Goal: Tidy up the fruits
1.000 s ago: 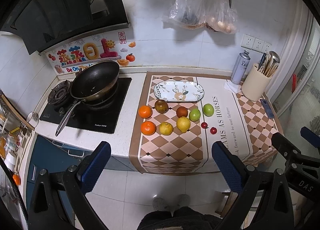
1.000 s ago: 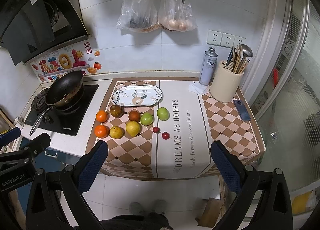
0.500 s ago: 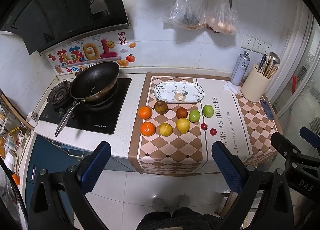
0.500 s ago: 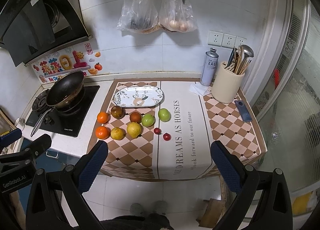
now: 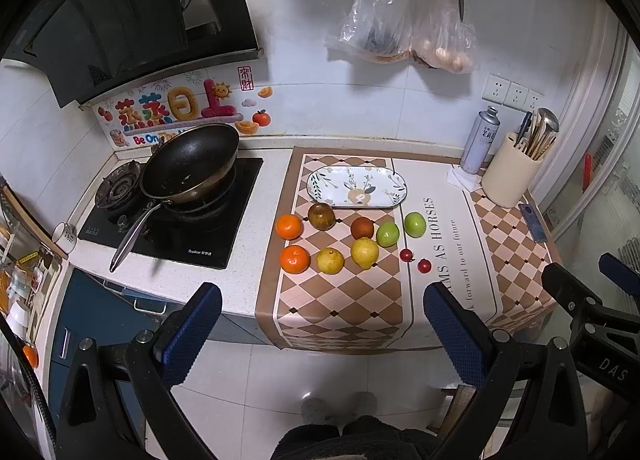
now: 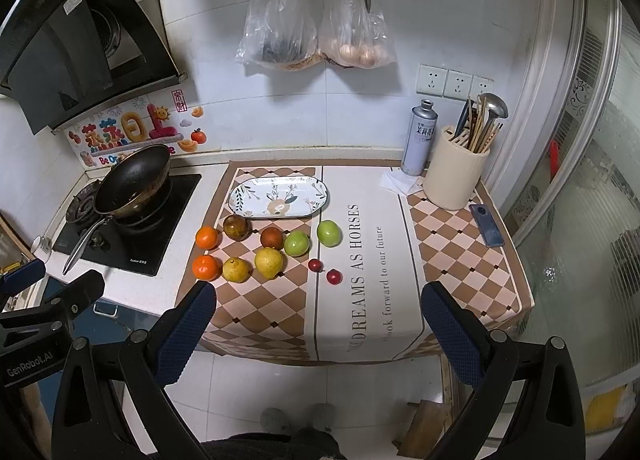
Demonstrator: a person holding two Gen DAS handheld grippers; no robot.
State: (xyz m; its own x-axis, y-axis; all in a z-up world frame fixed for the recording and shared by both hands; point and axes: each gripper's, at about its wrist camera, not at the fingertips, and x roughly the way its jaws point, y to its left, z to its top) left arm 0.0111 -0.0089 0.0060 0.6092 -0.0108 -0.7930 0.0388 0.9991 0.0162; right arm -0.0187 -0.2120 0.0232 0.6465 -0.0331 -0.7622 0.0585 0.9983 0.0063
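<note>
White tiled kitchen, checkered mat [image 6: 360, 300] on counter w/ fruits [image 6: 268, 262], both grippers' fingers [image 5: 192, 328] released, empty.

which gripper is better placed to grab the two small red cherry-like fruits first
Probably the right. Both grippers, left and right, are open and back from the counter. The two small red fruits lie at the cluster's right end, nearer the right gripper; the round orange tangerines suit the left.
</note>
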